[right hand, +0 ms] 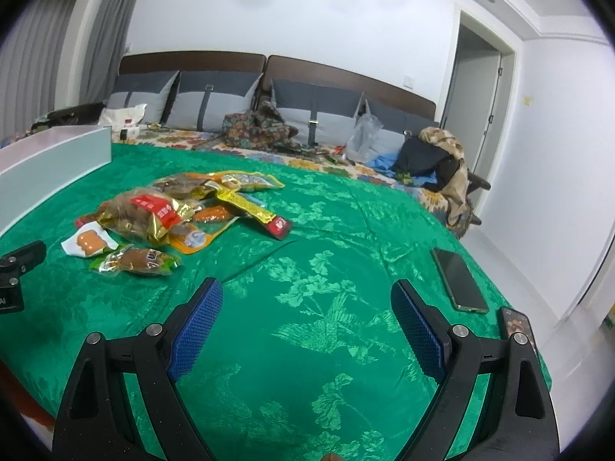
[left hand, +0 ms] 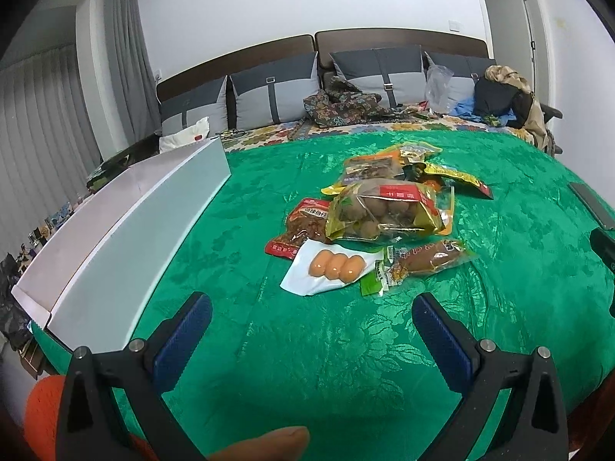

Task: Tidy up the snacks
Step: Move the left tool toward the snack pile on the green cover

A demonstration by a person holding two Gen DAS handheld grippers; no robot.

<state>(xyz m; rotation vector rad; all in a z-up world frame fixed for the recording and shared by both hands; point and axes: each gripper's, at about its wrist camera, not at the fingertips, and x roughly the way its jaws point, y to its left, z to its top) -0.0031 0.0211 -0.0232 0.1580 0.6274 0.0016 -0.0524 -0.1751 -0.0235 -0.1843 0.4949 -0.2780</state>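
On the green brocade bedspread [left hand: 307, 365], a loose pile of snack packets sits mid-bed, well apart from both tools. Left gripper [left hand: 311, 330]: jaws spread wide, holding nothing, hovering above bare cloth short of the pile. Right gripper [right hand: 307, 319]: likewise released and empty, further right, pile off to its left.

Pile contents, as far as readable: white pouch with three orange balls [left hand: 332, 271] nearest the left gripper; green-edged packet with a brown drumstick-shaped piece [left hand: 423, 261] just beside it; large gold-and-red bag of round brown items [left hand: 388, 211] lying over a red packet [left hand: 303, 226]; more yellow and orange packets [left hand: 442, 173] behind, overlapping. Long white box [left hand: 127, 230] lies along the left side of the bed, open top facing up; probably the destination, though its inside is not visible.

Judged step: first approach, nothing sorted yet. Two phones [right hand: 459, 280] lie at the right bed edge; keep the right tool off them.

Notes for the pick: take the white pouch first, since it is nearest and nothing lies on it. It lies flat on soft cloth, so come in low and pinch an edge seam, not the bulge. Film is slick; close fully before lifting. Avoid snagging the bedspread.
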